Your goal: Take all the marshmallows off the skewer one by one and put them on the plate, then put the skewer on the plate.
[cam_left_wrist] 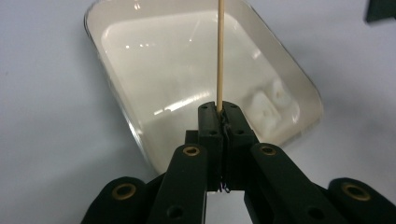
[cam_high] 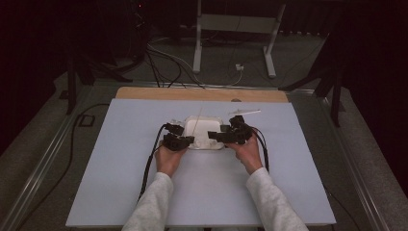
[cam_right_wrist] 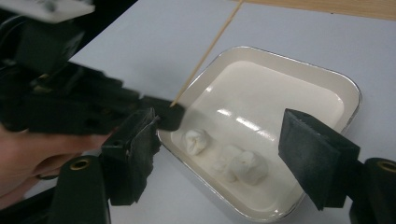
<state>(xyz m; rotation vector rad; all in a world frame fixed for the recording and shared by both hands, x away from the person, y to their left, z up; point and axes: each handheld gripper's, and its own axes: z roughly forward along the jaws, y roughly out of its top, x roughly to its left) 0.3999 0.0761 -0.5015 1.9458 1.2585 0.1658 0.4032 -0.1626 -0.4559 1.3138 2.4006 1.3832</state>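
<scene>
High view: a pale blue mat (cam_high: 120, 159) covers the table; a bare wooden strip (cam_high: 144, 93) runs along its far edge. A white tray (cam_high: 204, 121) sits mid-mat between the two grippers. A small white flat piece (cam_high: 244, 112) lies on the mat just beyond the right gripper (cam_high: 226, 137), apart from the tray. On the floor behind the table: cables (cam_high: 163, 60) and a white frame (cam_high: 235, 29).

Left gripper (cam_high: 190, 140): clenched on the near end of a thin wooden skewer (cam_left_wrist: 220, 51). The left gripper view shows the stick rising straight out of the pinched jaws, over the tray's hollow. In the right gripper view the skewer slants up and away from the tray's near-left rim, past the mat's edge.

Right gripper: released, jaws well apart, nothing between the pads; they hang over the tray's near side.

Tray contents: three soft white lumps, marshmallows (cam_right_wrist: 233, 163) by the look, bunched at one end, two touching, the third (cam_right_wrist: 196, 140) just beside them. Rest of the tray bare and glossy. The left gripper's tip stands at the tray rim, near the lone lump.
</scene>
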